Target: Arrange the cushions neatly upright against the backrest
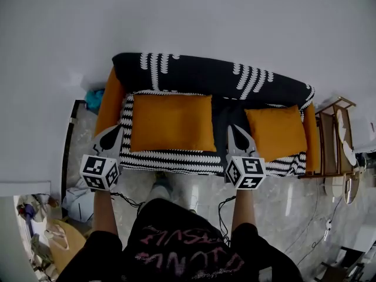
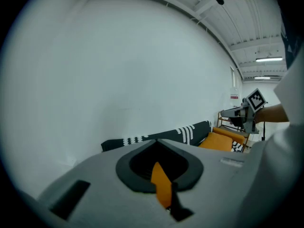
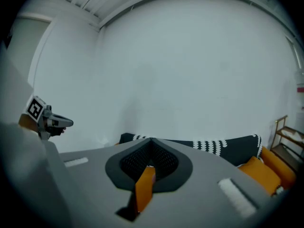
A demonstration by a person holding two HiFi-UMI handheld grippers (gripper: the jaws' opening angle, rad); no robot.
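Observation:
A sofa under a black-and-white patterned throw (image 1: 211, 75) stands against the white wall. A large orange cushion (image 1: 171, 122) rests on its left half and a smaller orange cushion (image 1: 276, 131) on its right half, both close to the backrest (image 1: 194, 72). My left gripper (image 1: 116, 131) is shut and empty, in front of the sofa's left front corner. My right gripper (image 1: 236, 129) is also shut and empty, over the seat's front edge between the two cushions. The left gripper view shows shut jaws (image 2: 156, 141) and the small cushion (image 2: 221, 140); the right gripper view shows shut jaws (image 3: 151, 139).
A wooden side shelf (image 1: 335, 140) stands at the sofa's right end. A blue item (image 1: 93, 98) lies by the left armrest. Bags (image 1: 79, 198) and a round wooden table (image 1: 59, 239) sit on the floor at lower left. Cables (image 1: 320, 234) trail at lower right.

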